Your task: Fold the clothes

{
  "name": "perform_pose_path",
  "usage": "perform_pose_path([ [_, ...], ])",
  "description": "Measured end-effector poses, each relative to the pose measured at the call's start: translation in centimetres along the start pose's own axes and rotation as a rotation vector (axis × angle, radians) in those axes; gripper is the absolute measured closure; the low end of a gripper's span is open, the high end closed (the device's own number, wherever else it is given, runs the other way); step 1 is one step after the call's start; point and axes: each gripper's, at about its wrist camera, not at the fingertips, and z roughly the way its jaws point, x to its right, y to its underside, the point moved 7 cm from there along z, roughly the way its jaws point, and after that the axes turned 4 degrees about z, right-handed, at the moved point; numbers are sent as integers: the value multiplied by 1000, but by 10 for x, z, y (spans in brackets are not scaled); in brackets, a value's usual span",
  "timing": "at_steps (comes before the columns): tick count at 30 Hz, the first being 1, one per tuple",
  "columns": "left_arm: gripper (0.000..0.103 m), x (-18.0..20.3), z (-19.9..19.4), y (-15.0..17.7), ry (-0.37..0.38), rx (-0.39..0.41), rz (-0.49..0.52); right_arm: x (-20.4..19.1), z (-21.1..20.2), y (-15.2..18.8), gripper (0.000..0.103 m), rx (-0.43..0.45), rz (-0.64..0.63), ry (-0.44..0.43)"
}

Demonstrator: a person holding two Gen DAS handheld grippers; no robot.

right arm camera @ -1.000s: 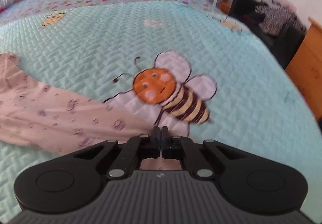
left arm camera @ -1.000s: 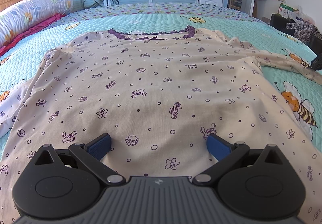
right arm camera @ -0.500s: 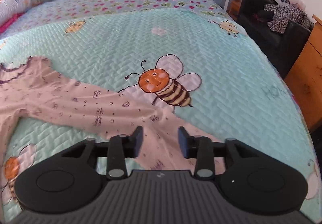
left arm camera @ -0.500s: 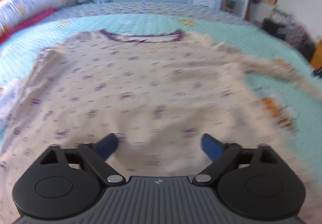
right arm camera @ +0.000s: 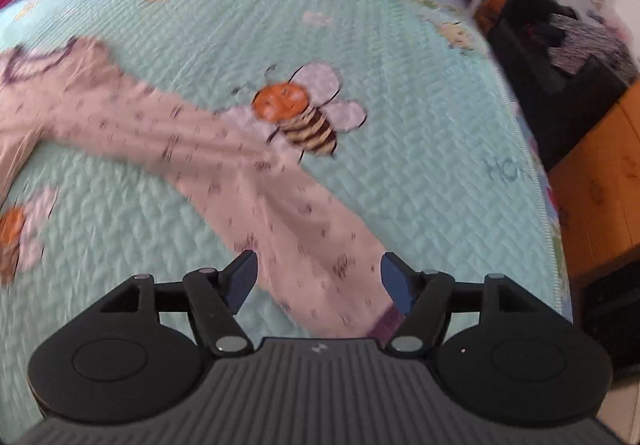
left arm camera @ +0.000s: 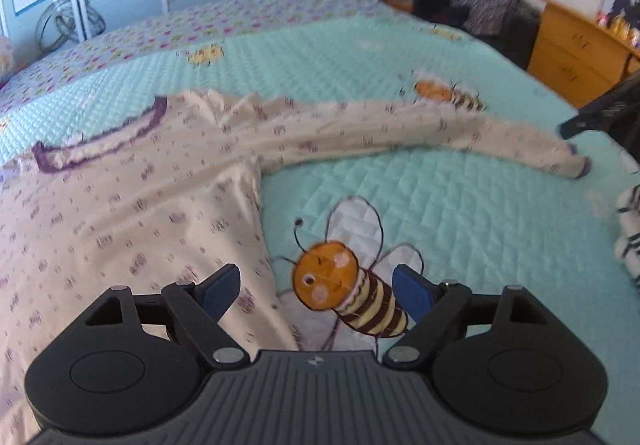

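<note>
Right wrist view: the right gripper [right arm camera: 316, 277], jaws just widened, straddles the cream purple-printed cotton top's [right arm camera: 280, 205] sleeve without gripping. The left gripper [left arm camera: 316, 291] gapes wide, slightly narrowing, empty above the top's right edge on the turquoise quilted bed [left arm camera: 460, 213].

Shirt [left arm camera: 132, 205] print — perhaps small figures — smeared by blur

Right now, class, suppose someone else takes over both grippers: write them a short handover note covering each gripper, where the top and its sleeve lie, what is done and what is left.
Left gripper: open, empty, over the side edge of the pyjama top.
Right gripper: jaws have just been opening; empty, above the sleeve, near its purple cuff.
Top lies flat on the quilt; sleeve stretched out sideways across it.
Done: garment spread out, sleeve let go.
Left: no fold made yet; the sleeve probably goes in first.
</note>
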Motion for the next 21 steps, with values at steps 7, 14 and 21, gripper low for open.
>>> perform_pose_path([
  [7,16,21,7,26,-6,-39,15,2,17,22,40,-21,-152,51],
  [14,16,19,5,31,20,-33,28,0,33,16,56,-7,-92,18],
  [21,15,22,8,30,24,-23,49,-8,51,1,96,21,-31,-28],
])
